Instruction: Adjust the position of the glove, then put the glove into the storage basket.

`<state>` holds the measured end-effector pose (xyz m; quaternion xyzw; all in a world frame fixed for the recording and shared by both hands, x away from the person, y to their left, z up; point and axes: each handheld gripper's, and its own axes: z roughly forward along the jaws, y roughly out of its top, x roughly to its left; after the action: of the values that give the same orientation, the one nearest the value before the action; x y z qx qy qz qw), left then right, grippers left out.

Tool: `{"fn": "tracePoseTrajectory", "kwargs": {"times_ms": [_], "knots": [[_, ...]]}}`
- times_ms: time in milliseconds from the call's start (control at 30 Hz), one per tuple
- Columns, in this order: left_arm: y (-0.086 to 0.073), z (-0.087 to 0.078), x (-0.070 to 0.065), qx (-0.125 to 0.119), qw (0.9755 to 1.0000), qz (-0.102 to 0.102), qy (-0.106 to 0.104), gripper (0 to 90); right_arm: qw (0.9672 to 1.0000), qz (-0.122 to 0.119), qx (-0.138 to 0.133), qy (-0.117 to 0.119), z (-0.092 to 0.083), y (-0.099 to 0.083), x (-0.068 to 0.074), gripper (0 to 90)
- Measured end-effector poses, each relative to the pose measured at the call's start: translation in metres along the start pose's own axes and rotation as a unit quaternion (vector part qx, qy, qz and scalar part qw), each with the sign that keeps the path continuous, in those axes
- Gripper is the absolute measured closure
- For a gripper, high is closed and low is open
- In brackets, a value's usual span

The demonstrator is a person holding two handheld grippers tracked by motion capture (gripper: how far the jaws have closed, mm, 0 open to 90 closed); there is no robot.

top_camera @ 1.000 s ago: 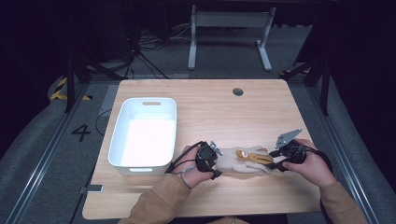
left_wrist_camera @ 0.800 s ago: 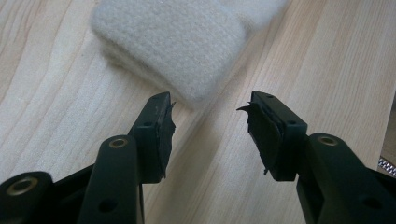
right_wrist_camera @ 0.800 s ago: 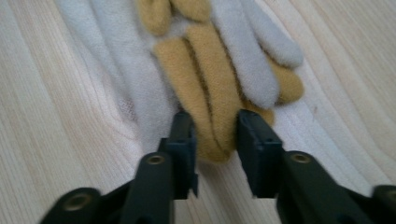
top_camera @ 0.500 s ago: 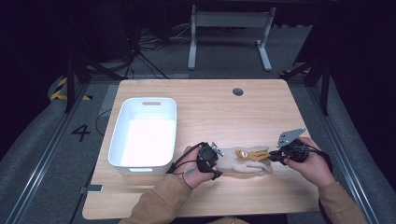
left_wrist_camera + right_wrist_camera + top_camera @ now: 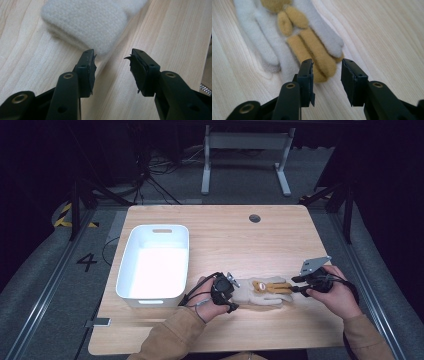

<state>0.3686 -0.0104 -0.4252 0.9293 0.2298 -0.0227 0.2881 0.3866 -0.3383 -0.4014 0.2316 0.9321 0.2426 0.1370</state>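
Between the two grippers lies the glove [image 5: 262, 290]; right gripper [image 5: 325, 68] has slid closer, jaws apart over its tan fingertips, left gripper [image 5: 112, 60] gaping beside the cuff, suggesting a two-ended pickup.

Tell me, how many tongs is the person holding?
2. The left tongs sit open at the fuzzy glove's cuff end; the right tongs sit open at its fingertip end, on the wooden table.

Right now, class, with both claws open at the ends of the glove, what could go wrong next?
1. The left claw sits at the corner of the glove's cuff; it might pinch only fuzz and slip.
2. The right claw straddles the tan fingers and might catch just one.
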Motion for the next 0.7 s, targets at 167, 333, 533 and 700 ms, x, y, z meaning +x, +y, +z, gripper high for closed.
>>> {"fn": "tracePoseTrajectory", "kwargs": {"times_ms": [167, 333, 533, 700], "knots": [[0.004, -0.008, -0.002, -0.015, 0.9999, 0.003, -0.001, 54.5, 0.999, 0.036, -0.027, -0.007, -0.008, -0.006, -0.005, 60.4], [0.013, -0.017, -0.006, -0.038, 0.9992, 0.012, -0.003, 48.5, 0.9948, 0.086, -0.053, -0.007, -0.012, -0.017, -0.014, 44.8], [0.022, -0.022, -0.009, -0.063, 0.998, 0.01, 0.004, 39.1, 0.9884, 0.133, -0.072, -0.008, -0.016, -0.027, -0.022, 39.2], [0.03, -0.021, -0.01, -0.075, 0.9969, 0.02, 0.01, 33.6, 0.9843, 0.159, -0.074, -0.022, -0.017, -0.035, -0.029, 37.2]]}}
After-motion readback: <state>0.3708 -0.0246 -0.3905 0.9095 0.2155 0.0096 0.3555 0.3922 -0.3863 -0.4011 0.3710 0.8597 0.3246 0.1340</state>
